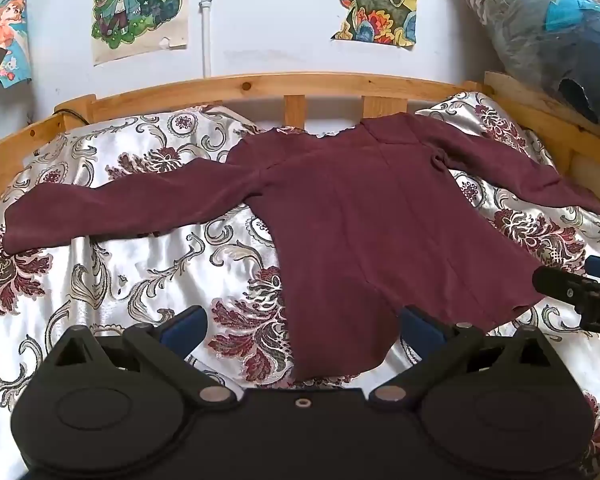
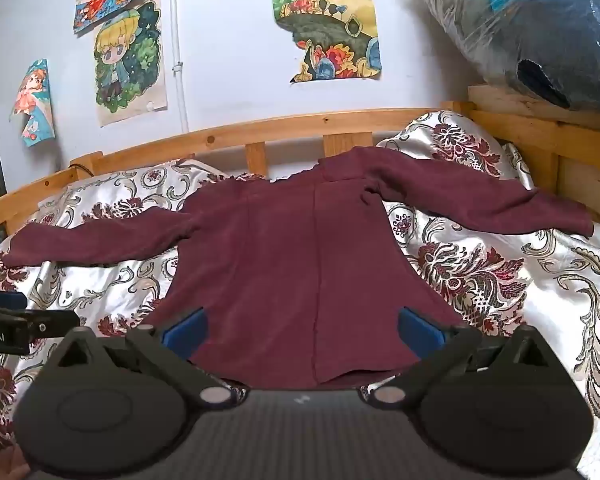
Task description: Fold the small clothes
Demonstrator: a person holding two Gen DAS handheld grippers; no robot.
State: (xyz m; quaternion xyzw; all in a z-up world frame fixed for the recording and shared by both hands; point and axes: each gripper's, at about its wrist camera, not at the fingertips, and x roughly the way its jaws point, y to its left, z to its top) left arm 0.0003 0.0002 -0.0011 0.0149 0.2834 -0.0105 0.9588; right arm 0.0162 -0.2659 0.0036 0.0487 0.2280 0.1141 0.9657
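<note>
A maroon long-sleeved top (image 1: 364, 216) lies spread flat on the floral bedspread (image 1: 120, 280), neckline toward the headboard, both sleeves stretched out sideways. It also shows in the right wrist view (image 2: 292, 248). My left gripper (image 1: 302, 330) is open and empty, hovering over the hem's left corner. My right gripper (image 2: 302, 330) is open and empty, hovering over the hem's middle. Each gripper shows at the edge of the other's view: the right gripper (image 1: 580, 292) and the left gripper (image 2: 16, 324).
A wooden headboard rail (image 1: 268, 84) runs along the far side of the bed. A large plastic-wrapped bundle (image 1: 548, 40) rests at the far right on the frame. Posters hang on the white wall (image 1: 260, 20).
</note>
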